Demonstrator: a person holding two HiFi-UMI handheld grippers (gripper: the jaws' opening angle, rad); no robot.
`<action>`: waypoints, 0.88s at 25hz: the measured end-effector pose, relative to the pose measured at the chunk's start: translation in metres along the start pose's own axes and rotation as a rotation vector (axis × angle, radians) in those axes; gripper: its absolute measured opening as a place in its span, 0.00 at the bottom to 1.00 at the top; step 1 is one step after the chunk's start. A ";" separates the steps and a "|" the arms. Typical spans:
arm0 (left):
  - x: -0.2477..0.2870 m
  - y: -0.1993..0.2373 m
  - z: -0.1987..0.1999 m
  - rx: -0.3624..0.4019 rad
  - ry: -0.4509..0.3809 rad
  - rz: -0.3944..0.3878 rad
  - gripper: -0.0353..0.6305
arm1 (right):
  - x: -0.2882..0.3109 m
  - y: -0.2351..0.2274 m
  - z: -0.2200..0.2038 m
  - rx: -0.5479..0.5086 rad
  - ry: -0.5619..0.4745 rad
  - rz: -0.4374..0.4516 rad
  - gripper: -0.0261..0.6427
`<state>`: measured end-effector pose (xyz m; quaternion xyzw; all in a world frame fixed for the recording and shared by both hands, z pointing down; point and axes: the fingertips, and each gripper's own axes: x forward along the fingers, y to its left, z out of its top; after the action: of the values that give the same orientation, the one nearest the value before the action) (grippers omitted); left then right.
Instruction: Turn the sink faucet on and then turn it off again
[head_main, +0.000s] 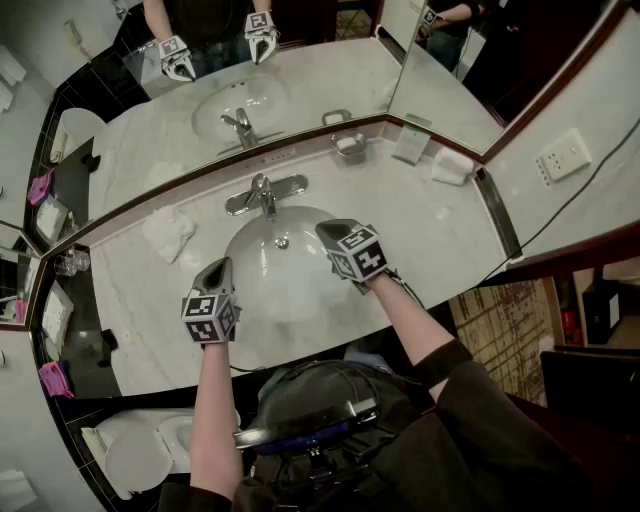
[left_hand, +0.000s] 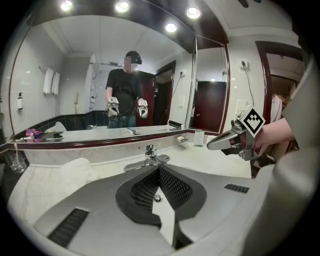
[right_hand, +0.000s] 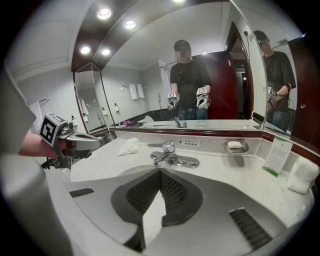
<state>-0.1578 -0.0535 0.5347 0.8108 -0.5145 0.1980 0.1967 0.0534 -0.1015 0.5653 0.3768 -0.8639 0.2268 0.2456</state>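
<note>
The left tool (head_main: 217, 268) and right tool (head_main: 330, 233) hover over the sink (head_main: 285, 290), both pinched closed on nothing, neither touching the faucet (head_main: 263, 193).

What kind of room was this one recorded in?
A bathroom, probably a hotel's: a sink with a faucet set in a marble counter, a wide mirror behind, plus a soap dish and towel.

Closed empty claw (left_hand: 159, 172) facing faucet (left_hand: 150, 159)
</note>
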 end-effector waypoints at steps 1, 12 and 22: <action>0.002 0.001 0.000 0.000 0.000 0.000 0.06 | 0.001 0.000 0.001 0.000 0.000 0.003 0.06; 0.016 0.002 -0.011 -0.017 0.021 0.002 0.06 | 0.021 -0.002 0.005 -0.144 0.031 -0.022 0.08; 0.029 0.000 -0.016 -0.018 0.022 -0.010 0.06 | 0.073 0.029 0.039 -0.758 0.078 -0.076 0.25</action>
<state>-0.1483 -0.0673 0.5637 0.8093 -0.5100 0.2014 0.2109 -0.0221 -0.1453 0.5721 0.2822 -0.8619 -0.1040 0.4083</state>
